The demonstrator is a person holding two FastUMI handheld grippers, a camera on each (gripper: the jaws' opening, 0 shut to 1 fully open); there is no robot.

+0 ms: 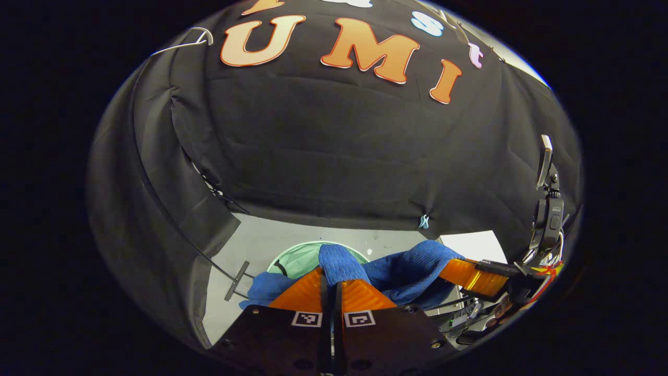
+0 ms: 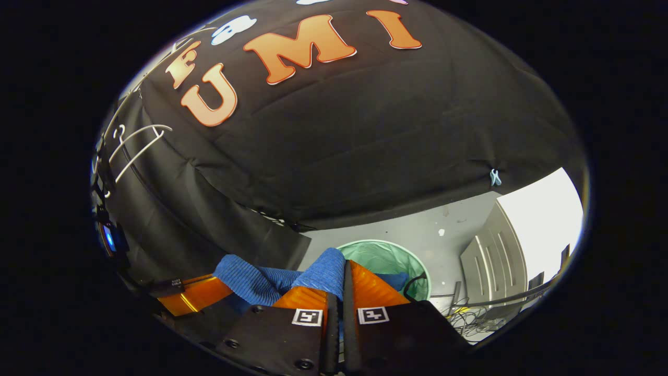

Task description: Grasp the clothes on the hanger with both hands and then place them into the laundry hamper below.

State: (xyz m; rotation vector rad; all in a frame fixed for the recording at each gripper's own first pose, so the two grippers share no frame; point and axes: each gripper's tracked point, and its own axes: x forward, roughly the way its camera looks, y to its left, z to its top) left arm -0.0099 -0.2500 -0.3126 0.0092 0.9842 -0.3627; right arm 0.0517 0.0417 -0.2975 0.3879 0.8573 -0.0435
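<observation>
A blue knitted garment (image 1: 402, 271) hangs stretched between my two grippers above the hamper. My left gripper (image 1: 330, 286) is shut on one bunched end of it, with cloth bulging out over the fingertips. In the left gripper view the right gripper (image 1: 477, 275) holds the garment's other end at the right. My right gripper (image 2: 339, 279) is shut on its own fold of the blue garment (image 2: 250, 279), and the left gripper (image 2: 190, 295) grips the far end at lower left. The pale green laundry hamper (image 2: 383, 256) stands open on the floor right beyond the fingers, also seen as the hamper (image 1: 297, 258) behind the cloth.
White wire hangers (image 2: 136, 142) hang on the black cloth wall at upper left; one hanger (image 1: 185, 42) is near the top. A grey cabinet (image 2: 493, 256) and loose cables (image 2: 469, 313) sit at right on the grey floor (image 2: 449, 219). A metal stand foot (image 1: 236, 282) lies left of the hamper.
</observation>
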